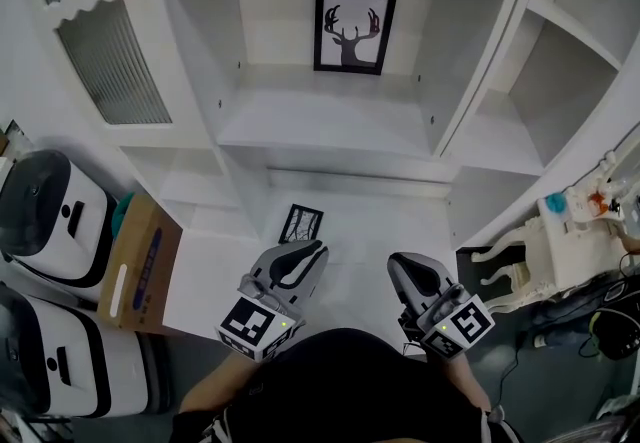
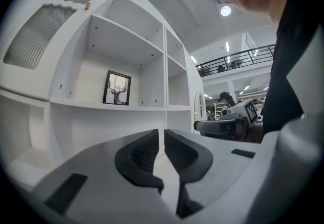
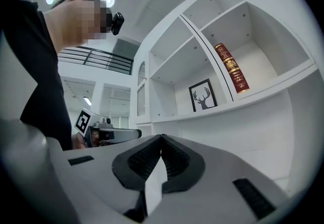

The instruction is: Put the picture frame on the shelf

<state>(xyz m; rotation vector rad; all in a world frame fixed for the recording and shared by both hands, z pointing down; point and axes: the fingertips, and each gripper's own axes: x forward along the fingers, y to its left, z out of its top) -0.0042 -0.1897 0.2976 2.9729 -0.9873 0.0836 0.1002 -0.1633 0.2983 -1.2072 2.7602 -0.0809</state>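
Note:
A black picture frame (image 1: 354,29) with a deer print stands upright against the back of a white shelf (image 1: 320,126); it also shows in the left gripper view (image 2: 117,88) and the right gripper view (image 3: 202,95). A smaller dark frame (image 1: 301,224) lies flat on the counter below. My left gripper (image 1: 318,249) (image 2: 164,131) hovers near that small frame, its jaws a narrow slit apart with nothing between them. To its right, my right gripper (image 1: 400,261) (image 3: 162,137) is shut and empty. Both sit low, close to my body, well short of the shelf.
A red book (image 3: 231,68) leans in the upper right compartment. A ribbed-glass cabinet door (image 1: 110,51) hangs at upper left. A cardboard box (image 1: 140,261) and two white appliances (image 1: 45,206) stand at left; a white ornate table (image 1: 550,241) with small items stands at right.

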